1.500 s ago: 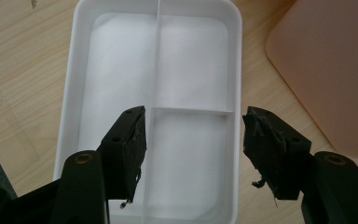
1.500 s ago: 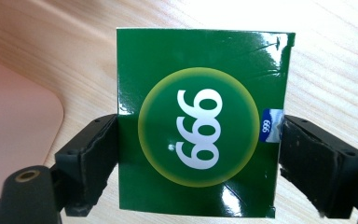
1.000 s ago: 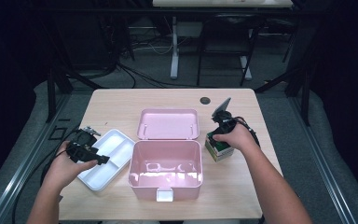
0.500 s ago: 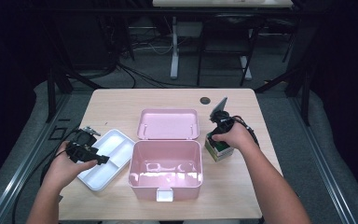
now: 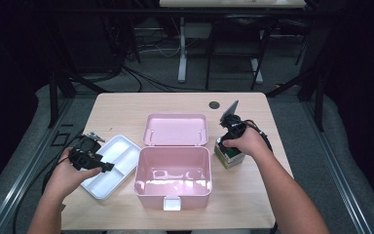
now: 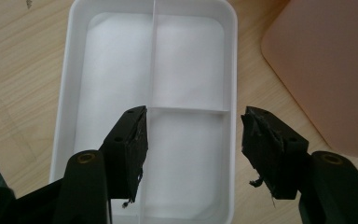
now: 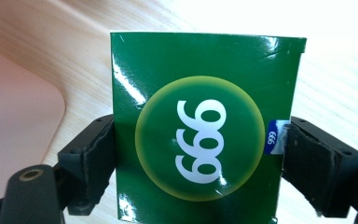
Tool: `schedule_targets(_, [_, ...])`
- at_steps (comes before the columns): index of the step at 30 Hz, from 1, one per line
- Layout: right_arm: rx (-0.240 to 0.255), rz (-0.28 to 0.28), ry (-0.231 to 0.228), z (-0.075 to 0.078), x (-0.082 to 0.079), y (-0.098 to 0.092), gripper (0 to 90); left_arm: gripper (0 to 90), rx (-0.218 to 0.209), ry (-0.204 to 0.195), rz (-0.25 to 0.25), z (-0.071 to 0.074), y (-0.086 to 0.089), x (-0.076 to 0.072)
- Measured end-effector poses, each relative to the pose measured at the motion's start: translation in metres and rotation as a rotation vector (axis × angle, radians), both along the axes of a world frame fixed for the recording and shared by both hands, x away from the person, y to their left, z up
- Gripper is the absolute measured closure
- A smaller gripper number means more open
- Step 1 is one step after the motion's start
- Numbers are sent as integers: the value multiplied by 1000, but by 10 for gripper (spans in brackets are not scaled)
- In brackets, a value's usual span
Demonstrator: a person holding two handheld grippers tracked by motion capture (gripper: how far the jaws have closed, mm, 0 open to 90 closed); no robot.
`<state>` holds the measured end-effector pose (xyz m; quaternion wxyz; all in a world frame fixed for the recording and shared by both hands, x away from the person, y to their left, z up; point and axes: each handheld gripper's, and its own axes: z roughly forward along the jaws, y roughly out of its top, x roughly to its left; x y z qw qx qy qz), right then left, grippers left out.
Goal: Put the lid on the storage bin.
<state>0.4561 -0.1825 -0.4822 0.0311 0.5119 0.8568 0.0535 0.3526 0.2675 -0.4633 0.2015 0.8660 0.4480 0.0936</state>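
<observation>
A: Pink storage box (image 5: 173, 175) near-centre on the wooden table (image 5: 126, 109), lid (image 5: 175, 129) open and lying flat on the far side.

B: Latch?

A: A white latch (image 5: 171, 203) sits on the box's near wall.

B: Elsewhere?

A: Small dark round disc (image 5: 214, 105) in the tabletop, far right. Cables (image 5: 146, 78) on the floor beyond the table.

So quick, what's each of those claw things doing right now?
Left gripper: open, holding nothing, above the white tray.
Right gripper: jaws on both sides of the green box, seemingly clamped on it.
</observation>
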Motion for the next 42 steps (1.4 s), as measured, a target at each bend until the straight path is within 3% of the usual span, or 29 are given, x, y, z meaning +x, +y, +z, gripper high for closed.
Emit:
schedule_targets(6, [-6,17,-33,12,-3,-2,162,409,-3,-1,0,0,0,0])
schedule_targets(17, [-6,47,-59,38,-11,-2,163,409,-17,-6,-16,4,-1,-2])
schedule_targets(23, [-31,64,-67,52,-16,-1,163,409,-19,-10,-14,4,-1,-2])
schedule_targets(42, [-10,143,-109,96,-36,3,163,409,-13,-14,-13,3,-1,-2])
